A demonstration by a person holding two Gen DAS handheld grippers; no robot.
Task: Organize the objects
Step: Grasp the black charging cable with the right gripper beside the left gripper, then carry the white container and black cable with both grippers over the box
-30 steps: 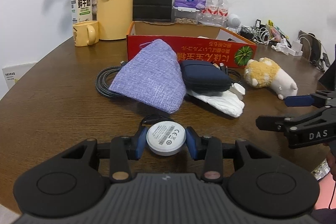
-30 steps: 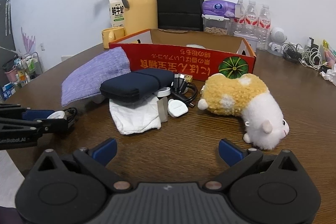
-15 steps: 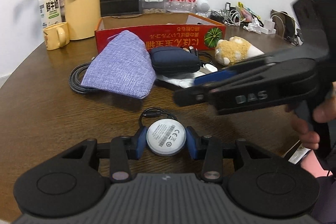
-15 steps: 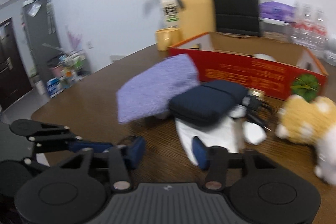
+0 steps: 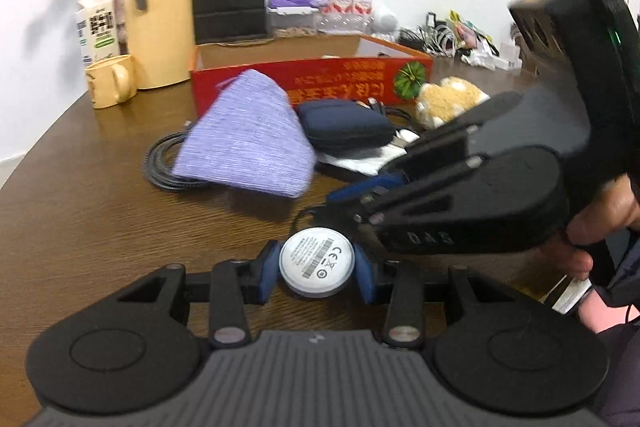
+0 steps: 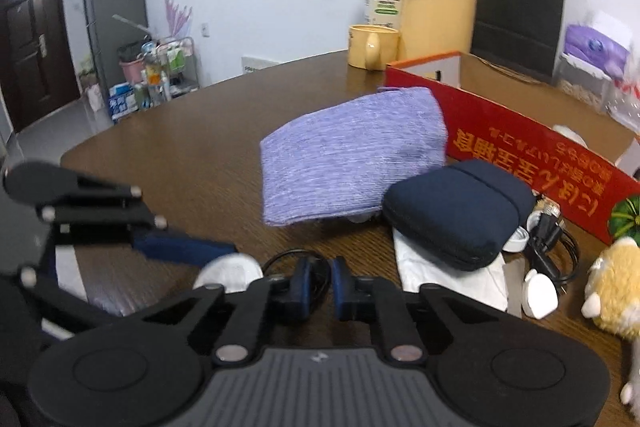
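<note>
Left gripper at lower centre of its view is clamped on a smooth white round puck charger, label side up, its thin black cable looping away over the dark wood-grain table. The right gripper, wide apart a second ago, has swung across to this side and its jaws have just been closing; in its own view the blue pads are pinched together on that black cable, just beside the puck at lower centre. Behind, mid-frame, a woven lilac fabric pouch lies over a coiled braided cord; touching it at right, a rounded navy zip case sits on a white cloth. A fluffy yellow plush lies farther right. The red cardboard box stands open behind them, its contents mostly hidden
</note>
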